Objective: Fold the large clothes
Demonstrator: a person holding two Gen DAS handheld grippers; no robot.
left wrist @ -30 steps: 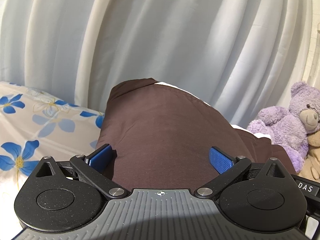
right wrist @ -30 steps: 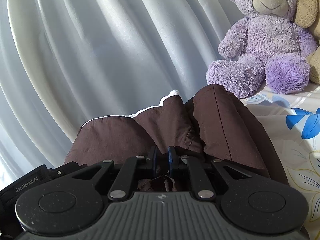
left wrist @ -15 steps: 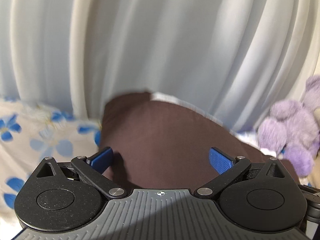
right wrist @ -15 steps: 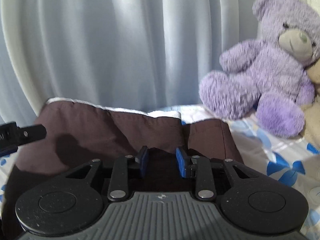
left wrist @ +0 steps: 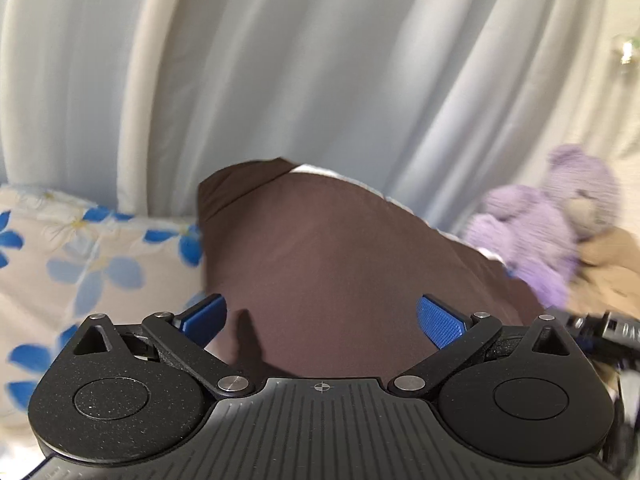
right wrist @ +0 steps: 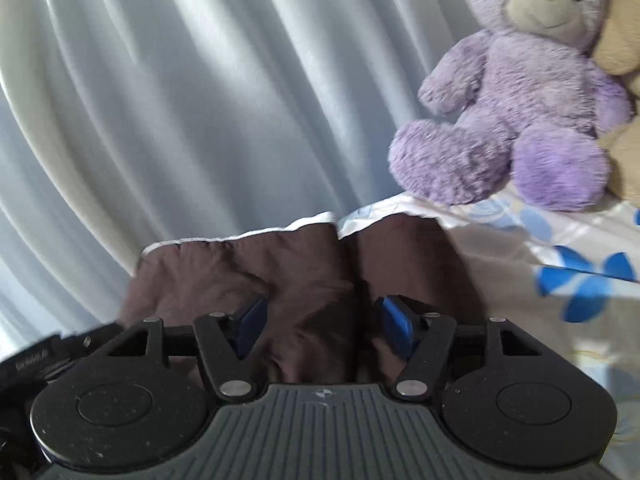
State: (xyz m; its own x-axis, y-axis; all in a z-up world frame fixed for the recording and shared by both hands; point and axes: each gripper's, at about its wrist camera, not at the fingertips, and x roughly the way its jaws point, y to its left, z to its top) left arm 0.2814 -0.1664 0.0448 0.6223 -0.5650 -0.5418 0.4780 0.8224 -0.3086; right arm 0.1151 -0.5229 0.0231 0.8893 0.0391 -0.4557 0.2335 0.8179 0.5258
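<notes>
A dark brown garment (left wrist: 328, 260) with a white inner edge lies folded on the flowered bed sheet (left wrist: 80, 264), reaching to the curtain. My left gripper (left wrist: 322, 316) is open just above its near part, blue pads wide apart. In the right wrist view the same brown garment (right wrist: 280, 276) lies under my right gripper (right wrist: 322, 324), which is open with nothing between its blue pads. A crease runs down the cloth between two folded halves.
A pale curtain (left wrist: 320, 60) hangs close behind the bed. A purple teddy bear (right wrist: 520, 92) sits at the right beside a beige plush toy (right wrist: 620, 40). The other gripper's body (left wrist: 608, 328) shows at the right edge of the left view.
My right gripper was shut on the brown cloth one second ago and has opened, letting it go. The cloth now lies flatter. The left gripper stayed open and shifted slightly.
</notes>
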